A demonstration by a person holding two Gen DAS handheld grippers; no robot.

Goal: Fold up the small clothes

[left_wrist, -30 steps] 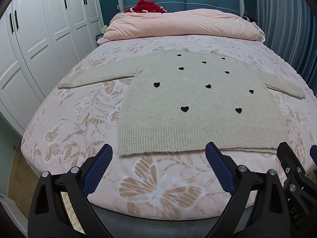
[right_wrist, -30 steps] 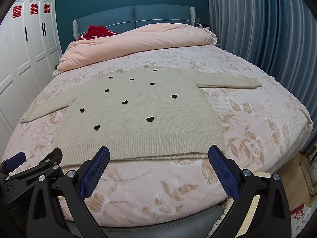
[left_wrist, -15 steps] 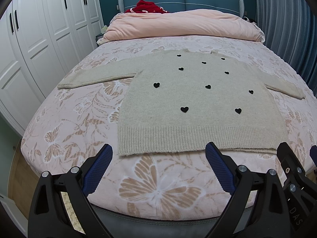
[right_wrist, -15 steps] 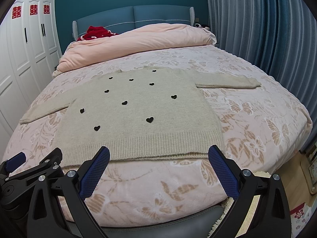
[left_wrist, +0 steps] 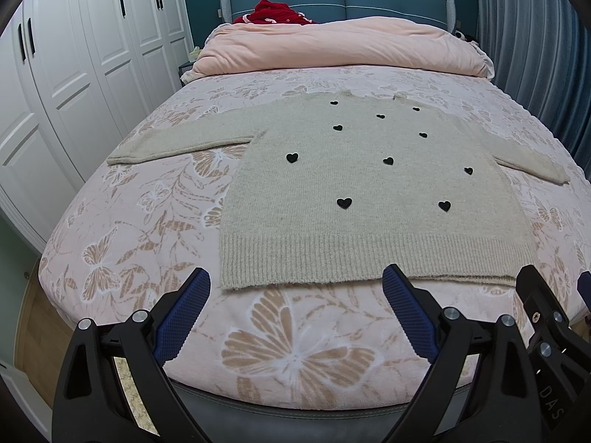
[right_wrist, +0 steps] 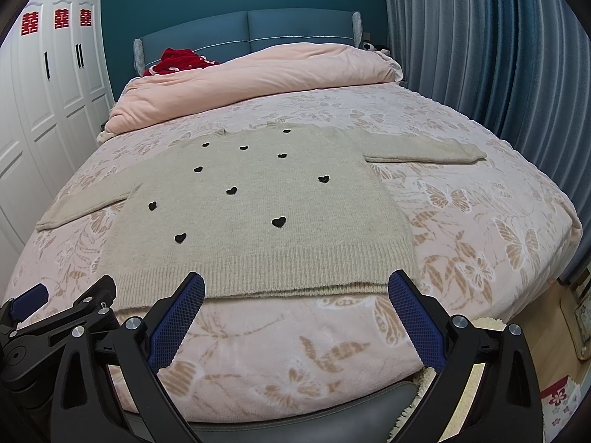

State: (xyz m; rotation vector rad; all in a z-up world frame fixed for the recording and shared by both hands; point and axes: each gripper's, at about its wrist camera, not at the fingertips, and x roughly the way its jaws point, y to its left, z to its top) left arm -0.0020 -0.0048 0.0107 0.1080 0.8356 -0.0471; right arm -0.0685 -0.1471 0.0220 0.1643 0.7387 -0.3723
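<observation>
Beige knit sweater [left_wrist: 365, 192] with small black hearts lies flat, face up, on the bed [left_wrist: 147, 221]. Both sleeves are spread out to the sides; the ribbed hem [left_wrist: 332, 258] is the nearest edge, just ahead of both tools. No fold made yet: judged as the very start.

Left gripper [left_wrist: 295, 310]: jaws spread wide, nothing between them, hovering off the foot of the bed, short of the hem. Its blue pads [left_wrist: 181, 317] bracket the hem's left half. Right gripper [right_wrist: 295, 313]: likewise released and empty, bracketing the hem's right half. In the right wrist view the left tool shows at lower left, close alongside.

Left sleeve [left_wrist: 177, 144] is well ahead and left of the left gripper; right sleeve [right_wrist: 424, 153] is well ahead and right of the right gripper.

Further out: pink duvet [left_wrist: 343, 44] bunched at the headboard, a red garment [left_wrist: 277, 11] behind it, white wardrobe [left_wrist: 74, 74] on the left, blue curtain [right_wrist: 480, 74] on the right.

Risks, as judgement:
- The plush bedcover is soft; a pinch at the hem could catch it along with the knit and drag both.
- Taking only the top layer of the hem would split front from back and skew the fold.
- Loose knit stretches, so uneven lift between the two tools would leave a crooked crease.
- The tools sit close together and could collide when crossing for a sleeve.
</observation>
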